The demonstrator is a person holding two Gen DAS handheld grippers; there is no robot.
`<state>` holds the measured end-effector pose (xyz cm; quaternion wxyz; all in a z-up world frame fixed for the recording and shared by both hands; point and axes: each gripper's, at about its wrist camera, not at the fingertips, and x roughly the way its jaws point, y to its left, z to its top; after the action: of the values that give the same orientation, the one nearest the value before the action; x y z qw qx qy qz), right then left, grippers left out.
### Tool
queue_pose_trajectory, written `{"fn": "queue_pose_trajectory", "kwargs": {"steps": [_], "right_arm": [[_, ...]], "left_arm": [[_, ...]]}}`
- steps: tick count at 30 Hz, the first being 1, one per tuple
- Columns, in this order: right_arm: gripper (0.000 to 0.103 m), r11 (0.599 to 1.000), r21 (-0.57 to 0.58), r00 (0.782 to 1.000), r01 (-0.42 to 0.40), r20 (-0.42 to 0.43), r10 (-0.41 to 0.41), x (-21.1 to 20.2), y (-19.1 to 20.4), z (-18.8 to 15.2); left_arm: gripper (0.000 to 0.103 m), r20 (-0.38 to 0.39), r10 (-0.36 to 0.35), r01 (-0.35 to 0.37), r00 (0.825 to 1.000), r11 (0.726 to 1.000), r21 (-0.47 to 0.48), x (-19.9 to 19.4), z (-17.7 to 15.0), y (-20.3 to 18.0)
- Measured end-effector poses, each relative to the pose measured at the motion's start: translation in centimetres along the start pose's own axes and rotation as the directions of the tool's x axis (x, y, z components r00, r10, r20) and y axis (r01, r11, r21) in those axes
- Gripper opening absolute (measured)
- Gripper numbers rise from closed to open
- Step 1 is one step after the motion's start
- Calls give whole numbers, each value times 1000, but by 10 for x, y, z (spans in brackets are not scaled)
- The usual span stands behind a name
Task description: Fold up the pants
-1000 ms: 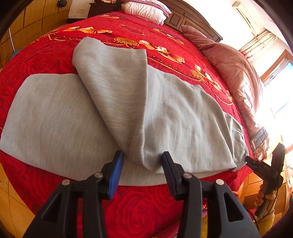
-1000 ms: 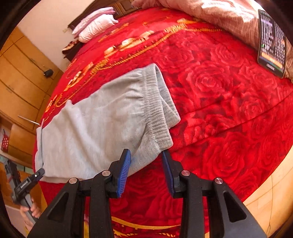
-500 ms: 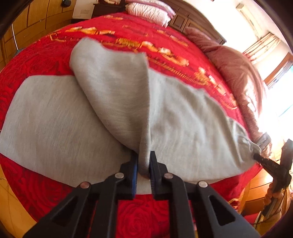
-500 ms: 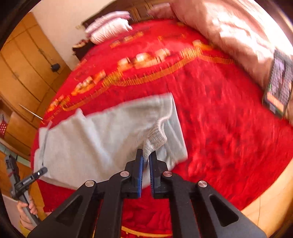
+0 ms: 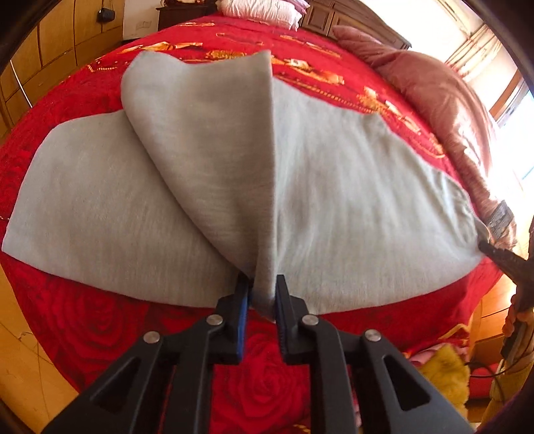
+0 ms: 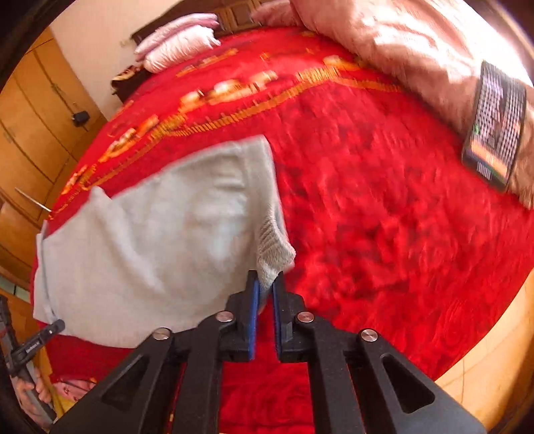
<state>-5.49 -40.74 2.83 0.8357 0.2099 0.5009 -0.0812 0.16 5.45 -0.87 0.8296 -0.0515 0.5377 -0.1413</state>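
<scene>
Left wrist: pants (image 5: 333, 200) fold lifted higher than before.

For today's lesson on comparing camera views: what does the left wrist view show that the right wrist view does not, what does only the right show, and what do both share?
Only the left wrist view shows the left gripper pinching a fold of the grey pants near their middle, with one leg flipped over the other.

Only the right wrist view shows the right gripper clamped on the ribbed waistband corner, and the wooden wardrobe.

Both share the pants, the red rose bedspread, the pink pillows and the remote control.
</scene>
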Motion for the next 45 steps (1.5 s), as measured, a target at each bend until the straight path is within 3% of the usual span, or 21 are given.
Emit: {"fn": "queue_pose_trajectory", "kwargs": {"steps": [2,6,8,10,13,18,24,30,37,44,45], "right_arm": [[16,1000,20,1000,-10,-8,10,7,-8,-5],[19,999,37,1000,-14,-1,14,9,-13,-6],[29,1000,26,1000,10,-3,-10,5,-11,-6],[31,999,12,999,51,17,-51,-5,-7,-7],[31,996,-19,994,86,62,-85,-26,4,-10],[38,990,-86,990,111,95,-103,-50,33,-10],[38,984,-171,998,44,58,-34,-38,77,-16],[38,982,-183,999,-40,-11,38,-9,107,-23],[38,982,-186,998,-40,-57,30,18,119,-32],[53,982,-181,997,-61,-48,53,25,119,-35],[54,980,-192,998,-55,-45,48,25,122,-36]], "left_arm": [[18,-4,16,-15,1000,1000,12,2,-2,-2],[29,-11,51,-50,999,998,41,3,-5,-6],[33,-16,54,-53,998,998,39,1,-6,-5],[36,-11,52,-52,999,998,28,-7,-8,-2],[38,28,61,-62,998,998,21,-26,-6,-2],[52,130,75,-80,989,996,35,-56,15,-11],[53,194,112,-127,975,990,65,-51,58,-29],[53,203,145,-160,968,985,60,-24,89,-33],[53,200,188,-192,962,981,3,-2,115,-15],[53,193,205,-203,960,979,-32,13,141,-5],[48,190,202,-197,961,979,-45,15,144,-3]]}}
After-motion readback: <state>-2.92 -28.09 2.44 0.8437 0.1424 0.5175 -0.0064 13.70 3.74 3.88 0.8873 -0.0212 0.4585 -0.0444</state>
